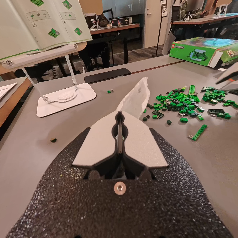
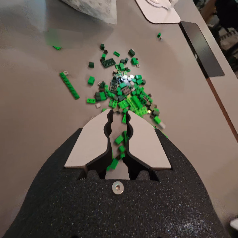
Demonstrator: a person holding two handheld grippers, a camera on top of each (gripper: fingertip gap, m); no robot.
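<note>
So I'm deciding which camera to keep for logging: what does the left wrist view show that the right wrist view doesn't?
Only the left wrist view shows the open instruction booklet on its stand, the green box, and the left tool shut on a white paper bag.

Only the right wrist view shows the right tool open above the near edge of the bricks, with loose bricks visible between its fingers.

Both show the pile of green bricks, the long green plate, the stand's white base and the grey table.

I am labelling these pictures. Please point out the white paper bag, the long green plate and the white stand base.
white paper bag (image 1: 135, 99), left wrist view, middle of its side.
long green plate (image 2: 69, 86), right wrist view, mid-length of the studs.
white stand base (image 1: 51, 106), left wrist view, bare front part.
</note>
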